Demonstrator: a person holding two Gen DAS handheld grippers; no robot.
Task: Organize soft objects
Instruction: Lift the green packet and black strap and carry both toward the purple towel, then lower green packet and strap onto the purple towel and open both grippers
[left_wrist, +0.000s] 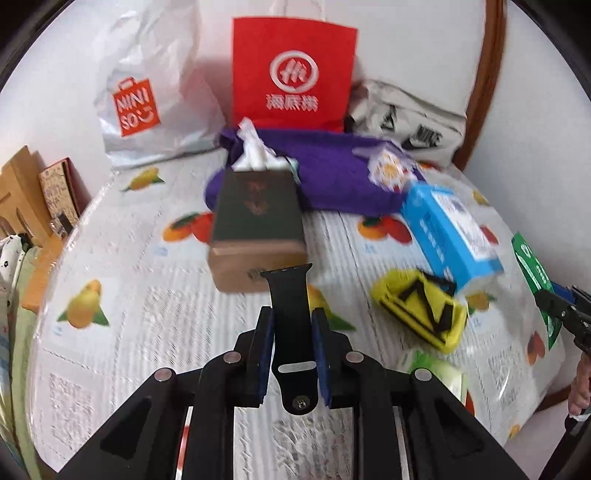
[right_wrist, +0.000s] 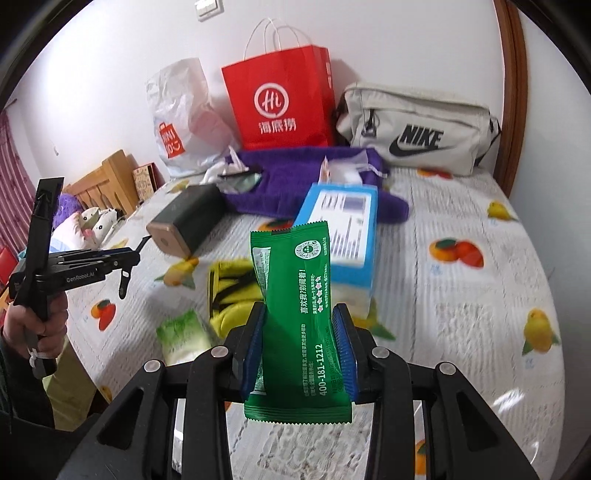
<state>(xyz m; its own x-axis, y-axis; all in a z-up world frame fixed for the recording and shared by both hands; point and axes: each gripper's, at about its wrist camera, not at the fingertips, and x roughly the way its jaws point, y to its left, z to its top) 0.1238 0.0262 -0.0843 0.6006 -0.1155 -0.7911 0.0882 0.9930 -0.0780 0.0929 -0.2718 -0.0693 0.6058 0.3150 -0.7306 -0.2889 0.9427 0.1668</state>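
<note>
Clamped between the blue pads of the left hand-held gripper: a black watch strap, standing upright, jaws narrow on its lower half, buckle-hole end hanging below the pads. Clamped likewise in the right hand-held gripper: a green foil sachet, pinched across its middle, top edge free and standing up. Both held clear above the bed with its fruit-print cover, nothing else touching them.

Left on the cover: a yellow-and-black pouch, a pale green packet just beside it, a blue-and-white tissue pack tilted behind, a dark tissue box with white tissue poking out, and a purple cloth spread along the back. Against the wall: a white Miniso bag, a red paper bag and a grey Nike bag.

Likely step: carrying both pieces off to a container, though which one cannot be told from here. Worth doing well:
- Keep the squeeze on the sachet gentle; foil crumples and may slip if the pads shift.
- Keep the strap vertical so the loose end does not swing and snag the tissue box.
- Lift both well clear of the pouch and the tissue pack before moving across.
- Release one side at a time, over an open mouth, so neither piece falls back onto the cover.
</note>
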